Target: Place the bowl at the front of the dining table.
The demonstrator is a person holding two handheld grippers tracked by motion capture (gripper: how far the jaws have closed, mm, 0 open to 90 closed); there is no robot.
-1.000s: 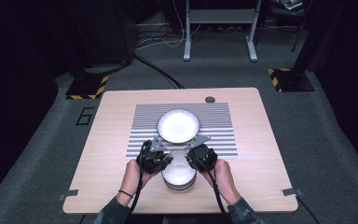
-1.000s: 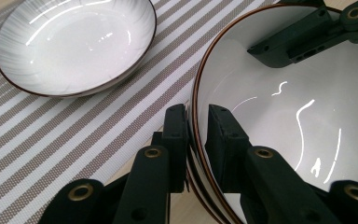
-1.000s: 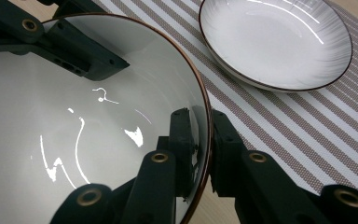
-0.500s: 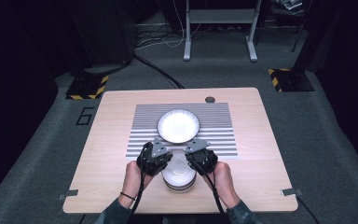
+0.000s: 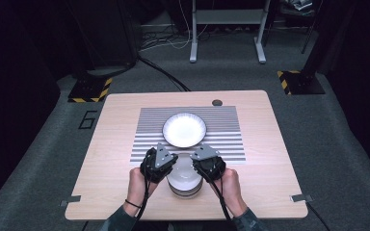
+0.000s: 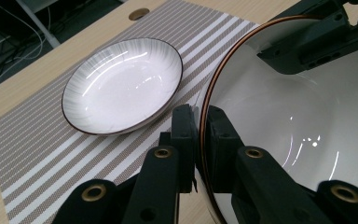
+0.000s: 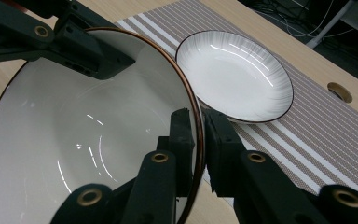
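Note:
A white bowl (image 5: 184,177) with a copper-brown rim sits near the table's front edge, on top of what looks like a stack of bowls. My left gripper (image 5: 168,168) is shut on its left rim, and the thin rim is pinched between the pads in the left gripper view (image 6: 201,126). My right gripper (image 5: 200,168) is shut on the opposite rim, the pads clamping inside and outside the wall (image 7: 198,135). The bowl's glossy inside (image 6: 279,130) (image 7: 84,149) holds nothing. Just beyond it, a shallow white plate (image 5: 184,130) with a dark rim lies on the striped placemat (image 5: 221,139).
The placemat covers the middle of the light wooden table (image 5: 111,159). A round cable hole (image 5: 217,102) sits near the far edge. Beyond the table, a metal stand (image 5: 226,29) and cables rest on the grey floor.

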